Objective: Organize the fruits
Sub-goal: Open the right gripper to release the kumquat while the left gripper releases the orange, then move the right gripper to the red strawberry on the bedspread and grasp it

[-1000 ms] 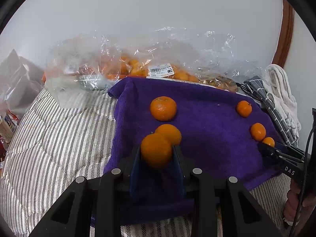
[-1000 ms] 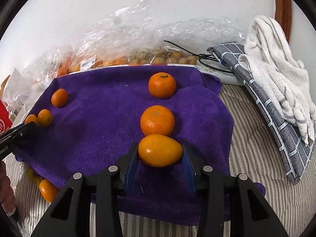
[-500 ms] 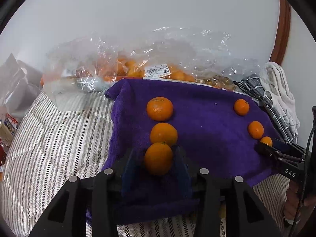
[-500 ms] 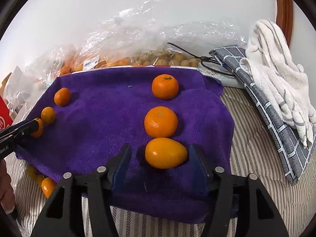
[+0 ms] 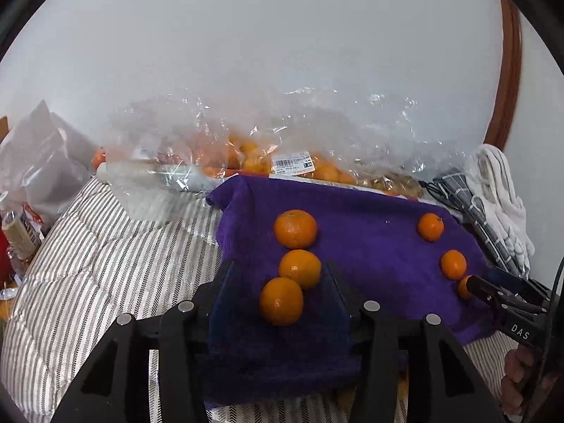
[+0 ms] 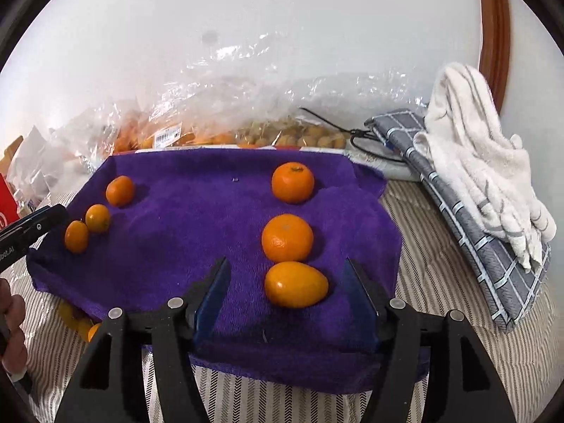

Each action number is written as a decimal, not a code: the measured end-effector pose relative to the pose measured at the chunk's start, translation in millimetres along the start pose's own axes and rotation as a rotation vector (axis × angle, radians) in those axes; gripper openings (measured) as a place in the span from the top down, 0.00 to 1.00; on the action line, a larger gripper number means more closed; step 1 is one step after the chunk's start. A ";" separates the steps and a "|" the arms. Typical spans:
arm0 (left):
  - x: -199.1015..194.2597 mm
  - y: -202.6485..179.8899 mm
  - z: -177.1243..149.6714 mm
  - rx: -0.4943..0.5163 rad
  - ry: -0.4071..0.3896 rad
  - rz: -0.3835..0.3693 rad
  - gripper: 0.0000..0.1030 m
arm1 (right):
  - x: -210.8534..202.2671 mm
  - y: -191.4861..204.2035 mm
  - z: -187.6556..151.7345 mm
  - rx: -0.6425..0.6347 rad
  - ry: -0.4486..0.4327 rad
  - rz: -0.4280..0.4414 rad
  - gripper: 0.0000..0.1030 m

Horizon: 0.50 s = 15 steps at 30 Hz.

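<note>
Both claws now stand wide: the right claw [image 6: 287, 290] has let go of the oval fruit [image 6: 295, 284], which rests free on the purple towel [image 6: 183, 211]. Likewise the left claw [image 5: 278, 298] has released its mandarin [image 5: 281, 301] onto the towel's near edge. Behind each released fruit two more continue the row toward the plastic bags [image 6: 211, 120], so both rows of three seem finished.

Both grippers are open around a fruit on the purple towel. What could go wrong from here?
1. The oval fruit lies loose near the purple towel's front edge; a brush from the right gripper could roll it off.
2. The round fruit inside the left gripper touches its neighbour; a bump could disturb the row.
</note>
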<state>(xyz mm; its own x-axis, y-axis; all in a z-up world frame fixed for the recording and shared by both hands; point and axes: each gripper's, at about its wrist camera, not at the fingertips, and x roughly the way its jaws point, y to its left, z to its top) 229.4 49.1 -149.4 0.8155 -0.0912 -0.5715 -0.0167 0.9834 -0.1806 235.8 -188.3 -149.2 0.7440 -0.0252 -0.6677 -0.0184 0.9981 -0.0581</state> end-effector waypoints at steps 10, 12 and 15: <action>-11.3 -2.8 2.0 -0.001 -0.037 -0.046 0.54 | -25.0 -3.2 15.8 0.059 -0.002 0.007 0.37; -15.4 -5.2 2.1 0.008 -0.053 -0.056 0.54 | -36.0 0.0 13.4 0.043 -0.014 0.008 0.37; -18.6 -9.8 0.3 0.023 -0.065 -0.056 0.54 | -47.1 4.1 6.0 0.015 -0.020 0.011 0.37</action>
<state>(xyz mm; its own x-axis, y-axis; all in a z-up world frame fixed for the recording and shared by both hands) 214.6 41.2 -136.8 0.8505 -0.1367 -0.5079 0.0428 0.9804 -0.1921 204.7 -182.6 -113.6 0.7570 -0.0131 -0.6533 -0.0169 0.9991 -0.0397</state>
